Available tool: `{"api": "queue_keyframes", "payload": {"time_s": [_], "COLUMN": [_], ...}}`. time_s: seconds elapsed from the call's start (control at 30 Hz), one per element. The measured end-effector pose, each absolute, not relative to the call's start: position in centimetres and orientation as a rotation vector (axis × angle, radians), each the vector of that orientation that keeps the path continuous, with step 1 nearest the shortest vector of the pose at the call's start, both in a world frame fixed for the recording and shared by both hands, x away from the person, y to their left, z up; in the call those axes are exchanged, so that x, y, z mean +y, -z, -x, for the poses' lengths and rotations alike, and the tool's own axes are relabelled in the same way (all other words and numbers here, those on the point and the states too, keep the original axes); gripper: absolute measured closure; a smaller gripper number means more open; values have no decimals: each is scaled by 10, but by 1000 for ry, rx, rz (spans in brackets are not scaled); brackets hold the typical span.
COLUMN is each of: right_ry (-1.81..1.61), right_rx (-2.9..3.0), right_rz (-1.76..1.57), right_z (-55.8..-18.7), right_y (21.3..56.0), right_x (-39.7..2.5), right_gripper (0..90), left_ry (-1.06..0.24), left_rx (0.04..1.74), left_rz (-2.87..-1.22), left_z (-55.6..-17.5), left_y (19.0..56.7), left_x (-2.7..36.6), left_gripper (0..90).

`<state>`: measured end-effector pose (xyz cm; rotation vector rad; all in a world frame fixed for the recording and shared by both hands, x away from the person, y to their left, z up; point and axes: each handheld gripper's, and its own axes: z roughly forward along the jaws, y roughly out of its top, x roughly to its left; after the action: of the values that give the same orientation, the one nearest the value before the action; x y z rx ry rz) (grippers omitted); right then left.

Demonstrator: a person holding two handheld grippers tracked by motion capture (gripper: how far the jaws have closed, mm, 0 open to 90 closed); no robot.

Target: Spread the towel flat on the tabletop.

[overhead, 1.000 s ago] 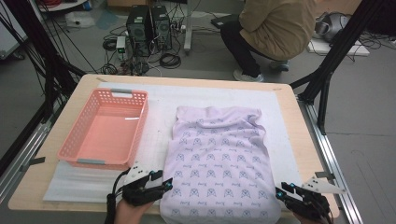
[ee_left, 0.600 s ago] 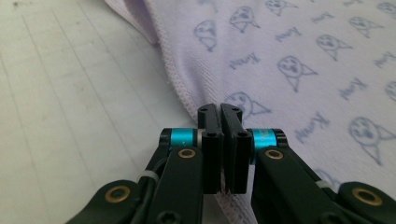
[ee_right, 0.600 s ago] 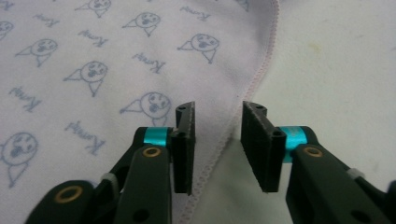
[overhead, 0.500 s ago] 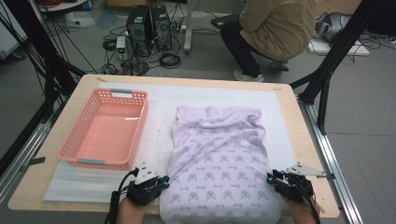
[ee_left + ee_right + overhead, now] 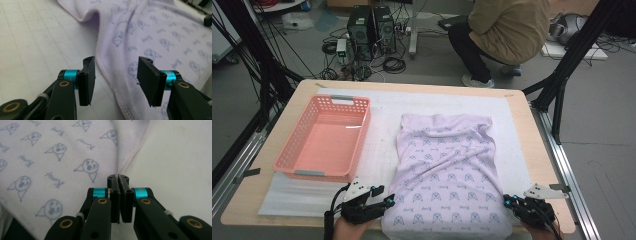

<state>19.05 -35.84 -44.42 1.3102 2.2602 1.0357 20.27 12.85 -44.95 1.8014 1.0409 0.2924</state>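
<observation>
High view: the cloth lay flat at centre, both grippers at its bottom corners. Left gripper view: the left gripper gaped astride the hem, ungrasped. Right gripper view: the right gripper was pinched together at the hem, probably gripping it.

The high view looks forward and down over the table. Both gripper views sit low and close, sharing the cloth edges with it.

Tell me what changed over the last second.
The right tool moved inward to the towel's right edge and shut on its hem. The left tool stayed open, straddling the left hem. The pink basket and the towel's lie look unchanged.
</observation>
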Motion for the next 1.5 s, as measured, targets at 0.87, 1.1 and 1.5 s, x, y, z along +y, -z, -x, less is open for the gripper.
{"api": "queue_keyframes", "payload": {"time_s": [0.87,1.1,1.5], "right_ry": [-1106,-1024,-1042], "right_rx": [2181,2189,2225], "right_rz": [-1359,-1353,-1384], "right_z": [-191,-198,-154], "right_y": [444,447,444], "right_x": [-364,-349,-383], "right_gripper": [658,845,832], "left_ry": [-225,-254,-238], "left_rx": [1029,1029,1036], "left_rz": [-1940,-1845,-1838], "left_z": [-182,-186,-209], "left_y": [452,449,451], "left_x": [121,124,113], "left_gripper": [880,563,519]}}
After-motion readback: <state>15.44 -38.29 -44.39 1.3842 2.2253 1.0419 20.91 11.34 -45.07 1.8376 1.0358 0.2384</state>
